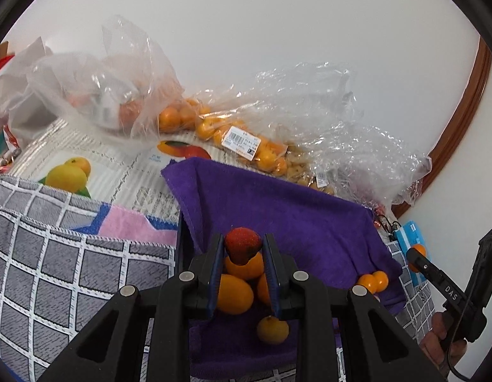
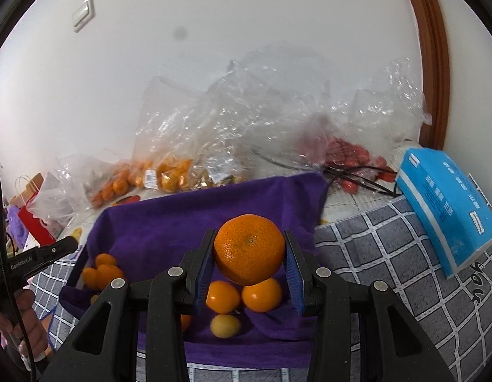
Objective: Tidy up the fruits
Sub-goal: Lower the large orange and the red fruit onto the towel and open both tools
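Both grippers carry fruit above the purple towel, ready to set it down.

The left gripper has its jaws pinched narrowly on a strawberry; the right gripper has its jaws spread wider around a mandarin. Both hang over small orange fruits already lying on the towel. This looks like the placing step: each fruit likely needs lowering beside its own kind, then a gentle release, since the strawberry would bruise easily.

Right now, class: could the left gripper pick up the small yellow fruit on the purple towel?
Probably not yet: the left gripper is shut on a strawberry. The yellow fruit lies uncovered on the purple towel just below.
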Demonstrator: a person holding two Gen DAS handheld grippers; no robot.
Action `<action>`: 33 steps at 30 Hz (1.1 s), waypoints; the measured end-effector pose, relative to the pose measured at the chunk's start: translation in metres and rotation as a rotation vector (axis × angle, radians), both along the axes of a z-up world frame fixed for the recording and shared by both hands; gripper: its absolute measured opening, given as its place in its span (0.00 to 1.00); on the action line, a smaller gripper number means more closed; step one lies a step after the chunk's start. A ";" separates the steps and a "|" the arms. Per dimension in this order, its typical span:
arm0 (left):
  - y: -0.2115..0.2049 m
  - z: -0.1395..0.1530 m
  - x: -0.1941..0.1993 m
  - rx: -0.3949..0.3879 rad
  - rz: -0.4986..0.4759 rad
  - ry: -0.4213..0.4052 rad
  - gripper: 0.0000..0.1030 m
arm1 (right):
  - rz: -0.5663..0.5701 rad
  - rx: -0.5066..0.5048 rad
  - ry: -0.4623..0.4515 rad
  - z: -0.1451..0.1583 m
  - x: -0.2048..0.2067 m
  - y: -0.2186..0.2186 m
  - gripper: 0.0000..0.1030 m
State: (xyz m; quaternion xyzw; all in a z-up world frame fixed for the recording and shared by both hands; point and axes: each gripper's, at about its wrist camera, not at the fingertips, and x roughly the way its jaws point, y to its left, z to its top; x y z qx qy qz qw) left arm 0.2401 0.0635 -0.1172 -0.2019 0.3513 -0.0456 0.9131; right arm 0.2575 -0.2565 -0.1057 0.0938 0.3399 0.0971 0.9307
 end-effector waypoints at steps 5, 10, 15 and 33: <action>0.003 -0.012 0.000 -0.050 -0.001 0.019 0.23 | 0.029 0.001 0.033 -0.014 0.001 0.007 0.40; 0.001 -0.014 -0.001 -0.030 0.011 0.011 0.23 | 0.082 -0.009 0.043 -0.022 0.001 0.024 0.40; -0.002 -0.019 -0.002 -0.045 0.005 0.007 0.23 | 0.158 -0.031 0.009 -0.020 -0.008 0.043 0.40; -0.015 -0.020 -0.002 0.032 0.006 0.031 0.23 | 0.205 -0.092 0.051 -0.033 -0.010 0.064 0.40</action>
